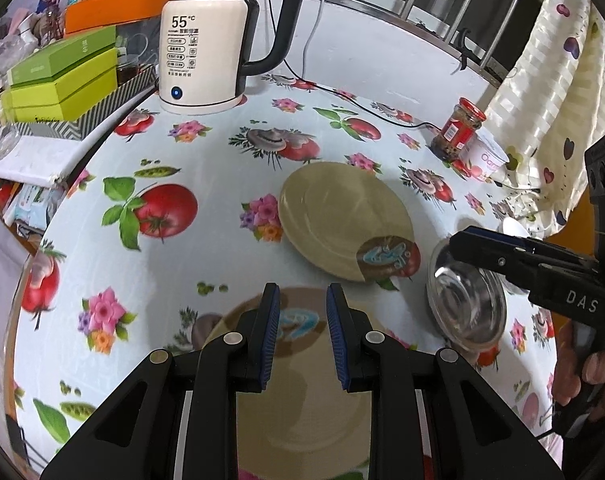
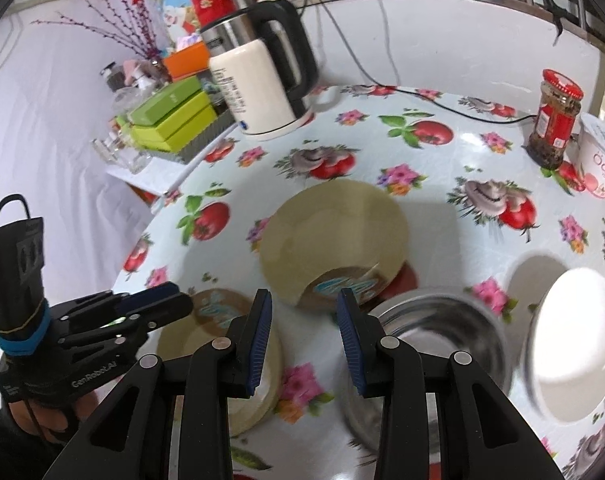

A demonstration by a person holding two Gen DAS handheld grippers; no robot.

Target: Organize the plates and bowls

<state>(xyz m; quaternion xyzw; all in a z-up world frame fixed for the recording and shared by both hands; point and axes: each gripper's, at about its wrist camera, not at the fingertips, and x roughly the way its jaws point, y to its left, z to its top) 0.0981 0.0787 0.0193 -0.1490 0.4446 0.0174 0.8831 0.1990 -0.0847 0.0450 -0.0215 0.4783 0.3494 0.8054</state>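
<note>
Two tan plates with a brown and blue patch lie on the flowered tablecloth. The far plate [image 1: 344,218] [image 2: 334,246] is in the middle. The near plate [image 1: 302,404] [image 2: 218,344] lies under my left gripper [image 1: 302,300], which is open and empty above it. A steel bowl [image 1: 466,308] [image 2: 430,344] sits to the right. My right gripper [image 2: 304,306] is open and empty, hovering just left of the steel bowl; in the left wrist view its fingers [image 1: 486,250] are over the bowl's rim. A white bowl [image 2: 574,344] stands at the right.
A white electric kettle [image 1: 206,40] [image 2: 262,88] with its cord stands at the back. Green boxes [image 1: 62,80] are stacked at the back left. A red-lidded jar [image 1: 458,128] [image 2: 554,118] and a yoghurt cup [image 1: 488,158] [image 2: 600,156] stand at the back right.
</note>
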